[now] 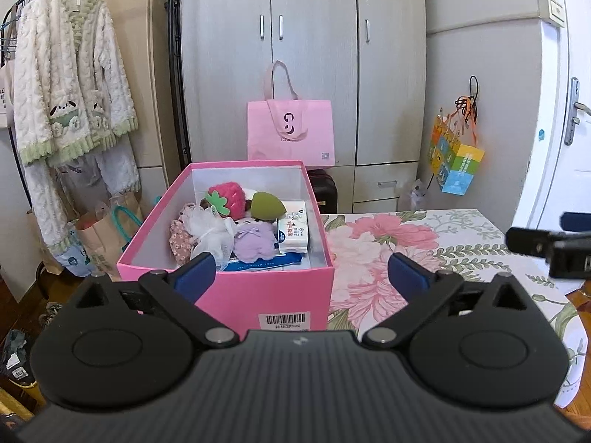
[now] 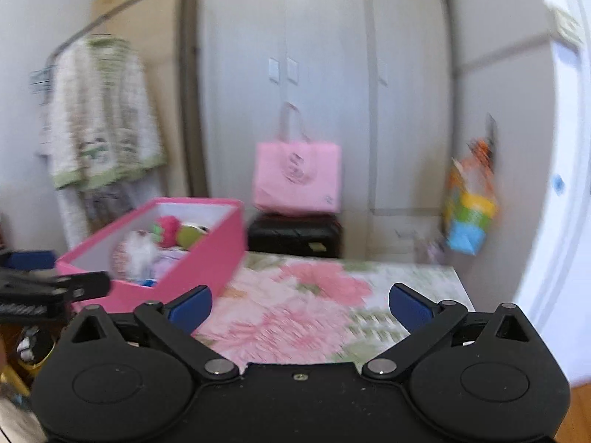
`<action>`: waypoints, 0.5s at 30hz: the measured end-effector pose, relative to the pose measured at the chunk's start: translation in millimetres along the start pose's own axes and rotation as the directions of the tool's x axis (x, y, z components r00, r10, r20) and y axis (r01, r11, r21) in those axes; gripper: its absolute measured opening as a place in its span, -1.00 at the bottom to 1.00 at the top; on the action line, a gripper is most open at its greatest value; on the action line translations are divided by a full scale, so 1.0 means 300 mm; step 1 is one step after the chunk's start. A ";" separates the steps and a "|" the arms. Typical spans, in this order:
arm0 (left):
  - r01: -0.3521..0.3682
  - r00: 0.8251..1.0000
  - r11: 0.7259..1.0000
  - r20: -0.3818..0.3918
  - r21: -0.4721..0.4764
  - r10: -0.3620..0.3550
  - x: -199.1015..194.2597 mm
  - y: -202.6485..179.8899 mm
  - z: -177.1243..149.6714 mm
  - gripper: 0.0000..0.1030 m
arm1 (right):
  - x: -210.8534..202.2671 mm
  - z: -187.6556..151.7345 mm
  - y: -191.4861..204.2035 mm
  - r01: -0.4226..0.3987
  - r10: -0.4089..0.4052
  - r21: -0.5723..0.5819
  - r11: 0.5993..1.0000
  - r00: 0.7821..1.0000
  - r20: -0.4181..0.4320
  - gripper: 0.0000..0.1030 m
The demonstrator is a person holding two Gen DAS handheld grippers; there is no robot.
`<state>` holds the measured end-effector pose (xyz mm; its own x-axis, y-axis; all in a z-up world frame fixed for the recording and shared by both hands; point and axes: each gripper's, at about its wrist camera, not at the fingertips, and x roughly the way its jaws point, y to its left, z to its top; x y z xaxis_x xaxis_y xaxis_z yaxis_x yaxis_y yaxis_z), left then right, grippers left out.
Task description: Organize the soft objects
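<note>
A pink box [image 1: 184, 199] stands on the left of a floral table [image 1: 406, 243]. Inside lie a red strawberry plush [image 1: 231, 197], a green plush [image 1: 267, 205], a purple plush [image 1: 253, 240], a white mesh sponge [image 1: 210, 234], a floral cloth [image 1: 181, 240] and tissue packs [image 1: 293, 229]. My left gripper [image 1: 301, 271] is open and empty just in front of the box. My right gripper [image 2: 299, 304] is open and empty over the table, right of the box [image 2: 207, 254]; that view is blurred. The right gripper also shows at the left wrist view's right edge [image 1: 546, 247].
A pink tote bag [image 1: 291, 131] stands on a black case [image 1: 325, 188] behind the table, before grey wardrobes [image 1: 314, 55]. A colourful bag [image 1: 456, 162] hangs at the right. A fluffy robe [image 1: 70, 85] hangs on a rack at the left. Paper bags [image 1: 99, 236] sit on the floor.
</note>
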<state>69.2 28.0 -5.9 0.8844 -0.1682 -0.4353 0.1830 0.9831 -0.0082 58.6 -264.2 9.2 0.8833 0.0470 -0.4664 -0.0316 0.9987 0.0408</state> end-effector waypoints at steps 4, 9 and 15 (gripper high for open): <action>-0.031 0.999 0.999 -0.021 -0.012 0.030 -0.001 -0.016 0.008 1.00 | -0.031 0.001 -0.031 0.047 -0.046 0.044 0.998 0.999 -0.006 1.00; -0.032 0.999 0.999 -0.009 -0.001 0.032 -0.026 -0.033 -0.001 1.00 | -0.062 -0.021 -0.008 0.078 -0.078 -0.004 0.997 0.997 -0.014 1.00; -0.057 0.998 0.998 -0.005 0.008 0.057 -0.064 -0.046 -0.025 1.00 | -0.075 -0.031 0.007 0.054 -0.056 -0.024 0.998 0.997 -0.054 1.00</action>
<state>46.4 18.3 -4.2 0.8913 -0.1116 -0.4395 0.1355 0.9905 0.0234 34.4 -263.1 11.7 0.8569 -0.0075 -0.5154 0.0052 1.0000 -0.0060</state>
